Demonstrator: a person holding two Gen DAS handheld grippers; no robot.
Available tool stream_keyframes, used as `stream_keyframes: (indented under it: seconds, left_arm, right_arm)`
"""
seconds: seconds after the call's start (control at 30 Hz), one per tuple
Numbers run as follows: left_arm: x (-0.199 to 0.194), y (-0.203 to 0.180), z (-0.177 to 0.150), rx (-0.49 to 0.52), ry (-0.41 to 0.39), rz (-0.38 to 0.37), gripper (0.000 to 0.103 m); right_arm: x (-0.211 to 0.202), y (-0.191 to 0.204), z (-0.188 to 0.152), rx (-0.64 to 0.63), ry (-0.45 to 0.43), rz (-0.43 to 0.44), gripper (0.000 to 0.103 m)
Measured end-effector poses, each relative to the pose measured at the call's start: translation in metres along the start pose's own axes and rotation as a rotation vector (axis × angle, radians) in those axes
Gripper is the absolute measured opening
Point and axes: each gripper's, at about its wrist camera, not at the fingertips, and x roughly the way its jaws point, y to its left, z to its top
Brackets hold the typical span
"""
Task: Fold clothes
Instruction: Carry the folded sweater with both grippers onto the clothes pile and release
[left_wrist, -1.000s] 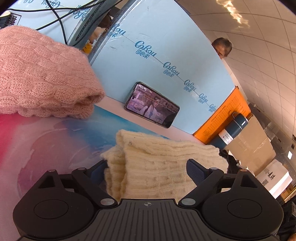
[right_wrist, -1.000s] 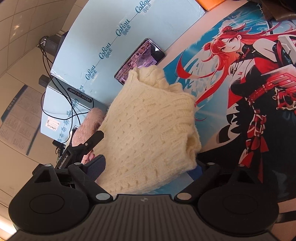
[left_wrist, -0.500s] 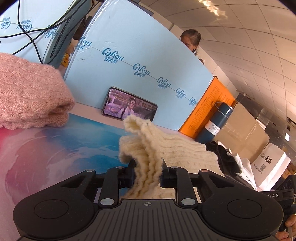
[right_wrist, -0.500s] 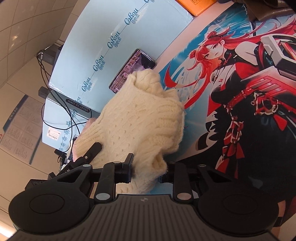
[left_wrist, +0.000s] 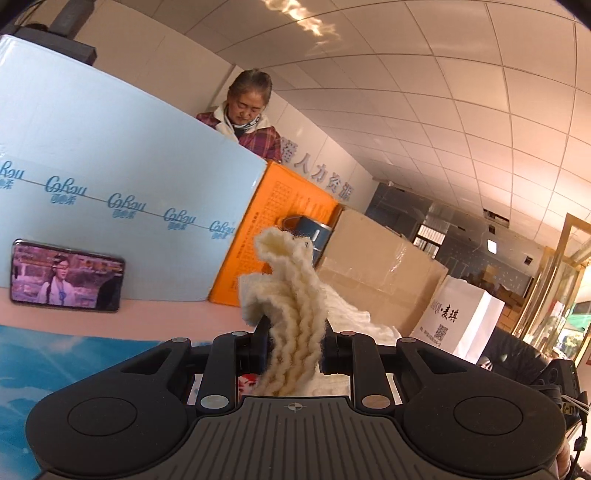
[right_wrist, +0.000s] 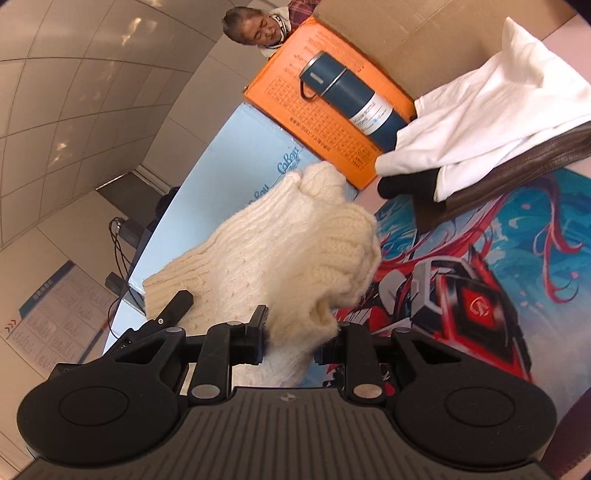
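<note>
A cream cable-knit sweater (right_wrist: 295, 251) is held up off the printed desk mat (right_wrist: 498, 266) by both grippers. My left gripper (left_wrist: 293, 347) is shut on a bunched edge of the cream sweater (left_wrist: 288, 295), which stands up between its fingers. My right gripper (right_wrist: 291, 343) is shut on the sweater's other edge, and the knit hangs bunched in front of it. The tip of the left gripper (right_wrist: 177, 306) shows beside the sweater in the right wrist view.
A phone (left_wrist: 66, 277) leans on a light-blue foam board (left_wrist: 129, 177). An orange box (right_wrist: 325, 99) and a dark-blue flask (right_wrist: 351, 99) stand behind. White and brown-black clothes (right_wrist: 491, 107) lie at the mat's far end. Cardboard boxes (left_wrist: 376, 266) and a white paper bag (left_wrist: 461, 317) stand to the right.
Both grippers closed on the cream sweater and lifted it off the mat, swinging toward the right end. The pink sweater has left the left wrist view.
</note>
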Motion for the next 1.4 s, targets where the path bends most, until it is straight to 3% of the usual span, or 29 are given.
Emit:
stream_keyframes:
  seconds: [0.23, 0.4, 0.6, 0.77, 0.87, 0.9, 0.93, 0.97, 1.0, 1.03, 1.1, 1.2, 1.4]
  left_arm:
    - [0.087, -0.052, 0.015, 0.072, -0.023, -0.163, 0.022]
    - [0.156, -0.081, 0.008, 0.141, -0.024, -0.193, 0.022]
    - [0.221, -0.104, -0.013, 0.246, -0.012, -0.15, 0.022]
    - [0.264, -0.106, -0.034, 0.311, 0.094, -0.02, 0.025]
    - [0.277, -0.099, -0.044, 0.333, 0.134, 0.074, 0.035]
    - [0.283, -0.095, -0.046, 0.336, 0.15, 0.106, 0.044]
    - [0.288, -0.092, -0.05, 0.341, 0.173, 0.149, 0.062]
    - [0.293, -0.088, -0.053, 0.346, 0.198, 0.19, 0.071]
    - [0.295, -0.085, -0.056, 0.345, 0.211, 0.213, 0.085]
    - [0.293, -0.08, -0.059, 0.335, 0.204, 0.219, 0.09]
    - [0.287, -0.075, -0.06, 0.312, 0.186, 0.23, 0.096]
    - [0.275, -0.076, -0.058, 0.309, 0.162, 0.258, 0.101]
    - [0.227, -0.086, -0.054, 0.404, 0.147, 0.241, 0.103]
  right_arm:
    - [-0.042, -0.03, 0.046, -0.023, -0.217, -0.09, 0.022]
    - [-0.048, -0.056, 0.073, -0.027, -0.36, -0.227, 0.022]
    - [-0.029, -0.083, 0.084, -0.086, -0.452, -0.4, 0.022]
    - [-0.016, -0.108, 0.086, -0.083, -0.466, -0.472, 0.022]
    - [-0.011, -0.114, 0.084, -0.097, -0.463, -0.513, 0.031]
    - [-0.01, -0.115, 0.082, -0.106, -0.463, -0.543, 0.041]
    - [-0.008, -0.115, 0.081, -0.114, -0.463, -0.574, 0.048]
    - [-0.006, -0.116, 0.08, -0.124, -0.462, -0.604, 0.061]
    - [-0.004, -0.117, 0.079, -0.136, -0.458, -0.63, 0.066]
    - [-0.001, -0.118, 0.078, -0.15, -0.455, -0.659, 0.068]
    - [0.004, -0.114, 0.075, -0.19, -0.457, -0.721, 0.08]
    - [0.002, -0.114, 0.074, -0.183, -0.466, -0.743, 0.09]
    - [-0.01, -0.117, 0.071, -0.134, -0.542, -0.752, 0.101]
